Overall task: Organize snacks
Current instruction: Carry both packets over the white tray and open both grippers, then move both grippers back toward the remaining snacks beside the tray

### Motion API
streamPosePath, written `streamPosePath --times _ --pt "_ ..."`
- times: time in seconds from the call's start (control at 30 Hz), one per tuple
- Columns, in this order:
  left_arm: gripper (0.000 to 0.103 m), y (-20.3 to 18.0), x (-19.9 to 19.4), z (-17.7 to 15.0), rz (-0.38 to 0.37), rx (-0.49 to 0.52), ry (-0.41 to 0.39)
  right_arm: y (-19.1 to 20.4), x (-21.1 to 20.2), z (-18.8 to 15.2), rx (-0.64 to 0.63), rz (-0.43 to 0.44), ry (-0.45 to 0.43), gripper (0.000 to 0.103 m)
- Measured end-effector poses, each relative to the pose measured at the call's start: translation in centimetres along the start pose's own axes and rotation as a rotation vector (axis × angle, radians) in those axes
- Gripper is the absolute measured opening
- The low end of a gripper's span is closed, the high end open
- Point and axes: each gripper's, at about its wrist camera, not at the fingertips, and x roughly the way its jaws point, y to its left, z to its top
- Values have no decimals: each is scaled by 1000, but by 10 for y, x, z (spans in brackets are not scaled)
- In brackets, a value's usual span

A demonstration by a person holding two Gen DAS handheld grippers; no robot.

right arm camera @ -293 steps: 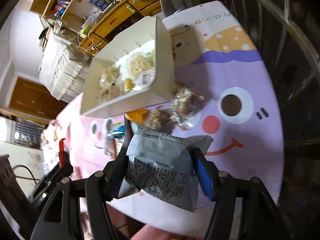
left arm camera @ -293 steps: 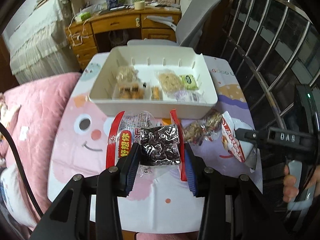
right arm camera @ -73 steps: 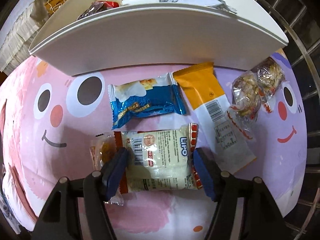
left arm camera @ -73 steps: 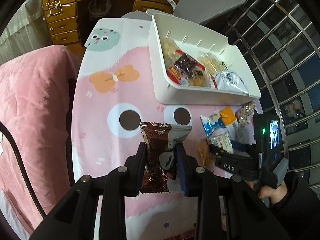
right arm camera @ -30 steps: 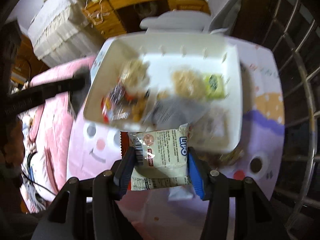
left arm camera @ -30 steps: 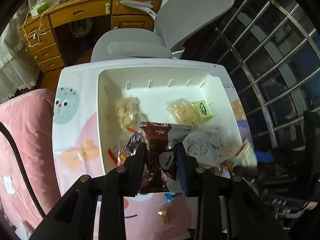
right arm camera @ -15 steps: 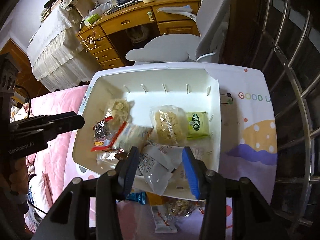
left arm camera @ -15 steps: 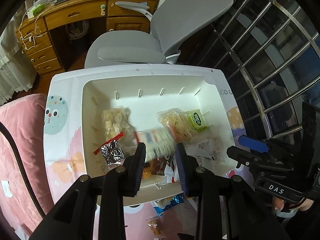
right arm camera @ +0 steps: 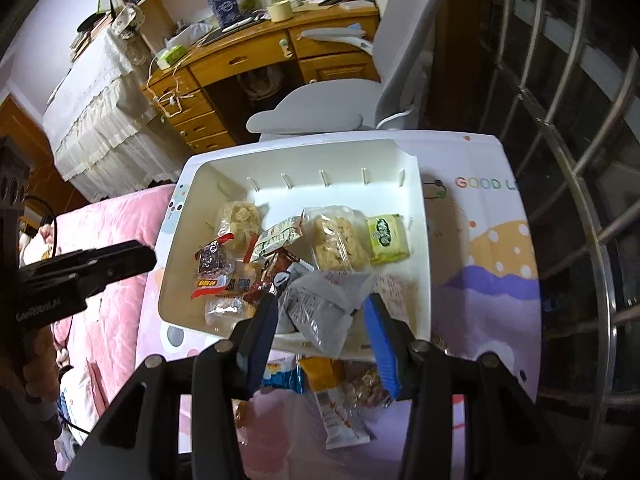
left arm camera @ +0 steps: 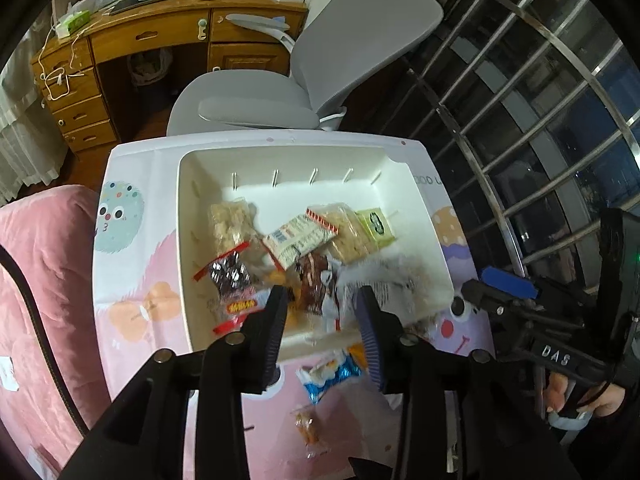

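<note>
Right wrist view shows the white rectangular plastic bin [right arm camera: 420, 240] sharply, snacks readable; left wrist view blurs the grey crinkled foil packet [left arm camera: 372, 280] into a smear at the bin's near right corner, while the right view has it clear [right arm camera: 320, 312], lying over the bin's near wall. Left gripper [left arm camera: 323, 324] spread, nothing between its blue-padded fingers, hovering above the bin's near edge. Right gripper [right arm camera: 320, 328] also spread and empty, above the grey packet. Inside the bin: white cracker pack with red striped ends [left arm camera: 300, 236] tilted on the pile, brown wrapped chocolate bar [left arm camera: 314, 284] just below it, green square wafer pack [right arm camera: 388, 240] at right, clear bag of puffed rice cake [right arm camera: 336, 240] beside it, clear bag of pale chunks [right arm camera: 240, 216] at left, silver foil pack with red ends [right arm camera: 212, 268] near the left wall. Outside the bin on the pink cartoon-print bench [right arm camera: 480, 280]: blue-and-white snack pack [left arm camera: 332, 372], orange-topped long bar [right arm camera: 332, 400], small orange candy [left arm camera: 306, 428], and possibly a clear nut bar, half hidden by the right gripper's finger. Beyond the bench, grey office chair [left arm camera: 340, 60] and wooden desk [left arm camera: 160, 40]; the gripper bodies block the bench's near edge.
</note>
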Motion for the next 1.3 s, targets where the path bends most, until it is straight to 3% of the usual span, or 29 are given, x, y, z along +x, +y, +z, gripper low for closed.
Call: streamPosePath --times 0.4,0.83,1.03,1.3 --pt "64 26 -61 -72 -22 34 -27 23 -40 -73 112 -85 -58 46" --pt "69 52 -86 -135 3 69 -38 43 -50 -151 201 -134 -47 46" --pt "69 48 -78 -154 -19 79 -17 45 -43 -176 208 -136 -26 46" --pt "71 32 -49 -172 20 73 41 32 -23 -197 210 -116 -8 46"
